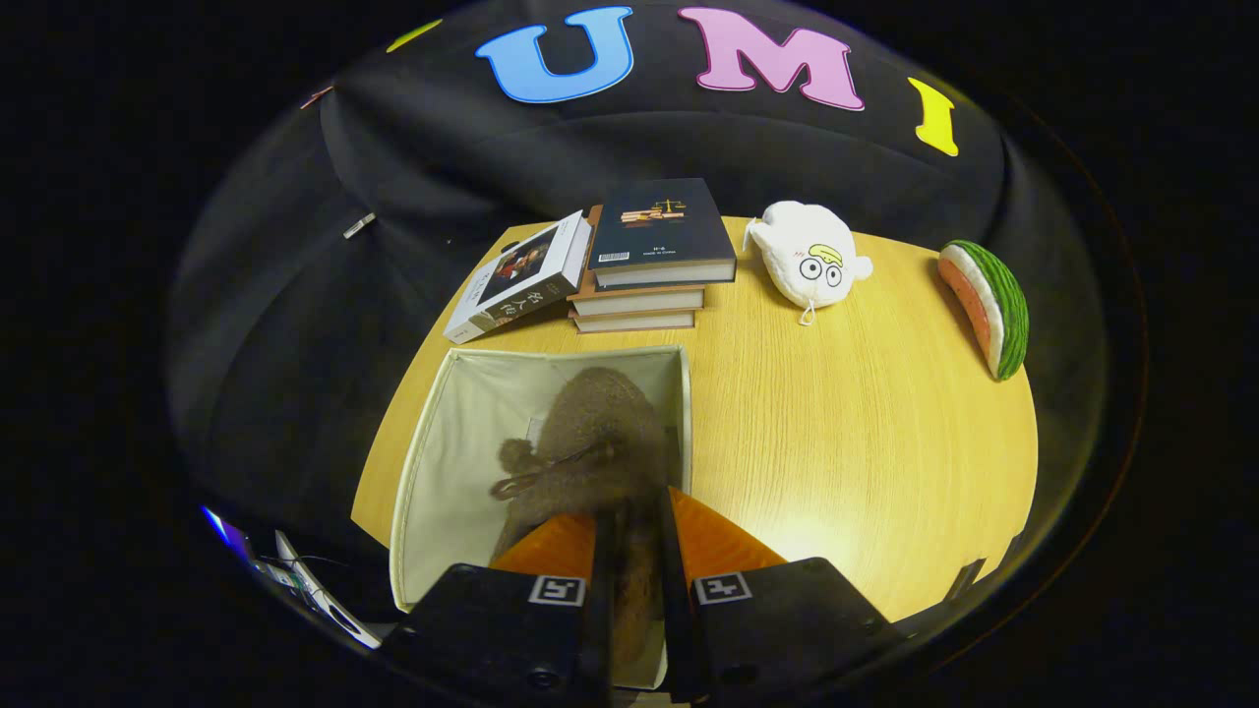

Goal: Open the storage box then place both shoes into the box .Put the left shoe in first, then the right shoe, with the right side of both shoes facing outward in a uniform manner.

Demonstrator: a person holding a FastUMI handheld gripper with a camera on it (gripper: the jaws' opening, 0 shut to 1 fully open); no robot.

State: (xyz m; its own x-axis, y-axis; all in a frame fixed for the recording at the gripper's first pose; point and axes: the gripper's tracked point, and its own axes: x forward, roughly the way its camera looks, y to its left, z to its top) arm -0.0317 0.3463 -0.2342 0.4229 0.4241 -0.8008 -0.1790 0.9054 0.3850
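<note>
Orange jaws clamped on brown shoe (pixel 590 442), angled down over open storage box (pixel 443 442), wooden table (pixel 836 442)

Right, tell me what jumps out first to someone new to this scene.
The brown shoe, gripped between the gripper's orange jaws, hanging over the open storage box. Beyond the box sits a stack of books on the wooden table, with a white plush toy and a watermelon slice further along.

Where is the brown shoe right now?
In the gripper view, the brown shoe is gripped between the gripper fingers, hanging inside the open storage box, just in front of the stack of books.
</note>
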